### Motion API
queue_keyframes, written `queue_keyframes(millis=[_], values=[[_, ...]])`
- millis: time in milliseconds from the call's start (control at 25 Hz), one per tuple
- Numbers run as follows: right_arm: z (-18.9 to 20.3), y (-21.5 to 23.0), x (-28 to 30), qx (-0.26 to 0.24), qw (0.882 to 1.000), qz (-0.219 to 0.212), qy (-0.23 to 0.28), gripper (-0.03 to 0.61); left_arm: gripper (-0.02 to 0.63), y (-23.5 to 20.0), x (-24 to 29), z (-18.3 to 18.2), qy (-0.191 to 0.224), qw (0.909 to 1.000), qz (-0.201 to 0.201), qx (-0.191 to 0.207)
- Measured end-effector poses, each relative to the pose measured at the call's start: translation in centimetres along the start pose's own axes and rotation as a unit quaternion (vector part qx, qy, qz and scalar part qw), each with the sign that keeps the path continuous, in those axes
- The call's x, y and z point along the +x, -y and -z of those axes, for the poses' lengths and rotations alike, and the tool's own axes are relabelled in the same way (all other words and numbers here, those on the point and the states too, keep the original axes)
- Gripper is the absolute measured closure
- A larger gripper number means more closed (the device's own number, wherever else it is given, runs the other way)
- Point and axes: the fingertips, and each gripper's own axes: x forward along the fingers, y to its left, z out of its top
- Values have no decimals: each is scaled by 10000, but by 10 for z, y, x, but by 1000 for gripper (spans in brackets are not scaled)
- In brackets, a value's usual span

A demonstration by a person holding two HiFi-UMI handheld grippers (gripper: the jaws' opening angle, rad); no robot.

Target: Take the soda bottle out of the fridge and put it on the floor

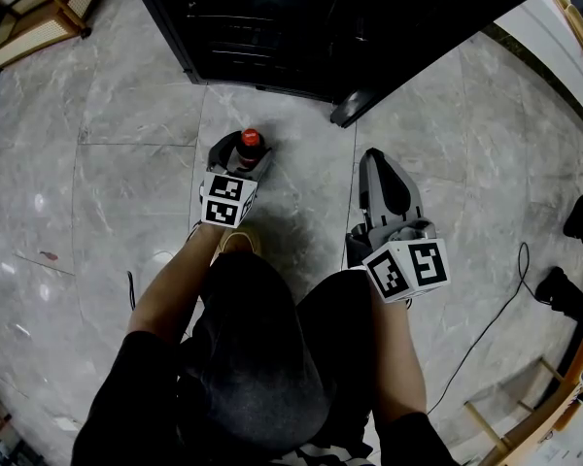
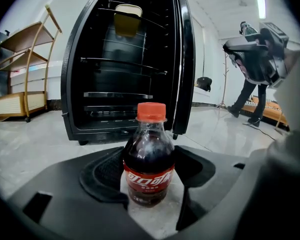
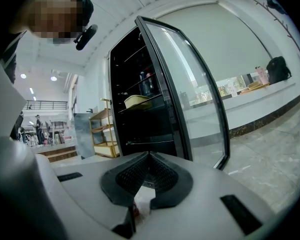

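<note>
Grey stone floor (image 1: 126,95) lies wide open before the black fridge (image 1: 301,27). Left gripper view: left gripper (image 2: 150,154) grasps the upright soda bottle (image 2: 149,180), its base on the floor. Right gripper view: right gripper (image 3: 149,156) clenched, empty, facing the open glass door (image 3: 190,84).

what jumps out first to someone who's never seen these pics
A red-capped soda bottle is gripped upright in the left tongs, down at the grey floor. Behind it looms a black fridge with its door swung open. The right tongs are closed and empty.
</note>
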Motion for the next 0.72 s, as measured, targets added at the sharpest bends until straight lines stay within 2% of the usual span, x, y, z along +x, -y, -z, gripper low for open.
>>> queue_keyframes(millis=[720], values=[[0,-11,-1,-38,9998,-149,-85,554,310,7,-6,9,-91,9999,41,-58]])
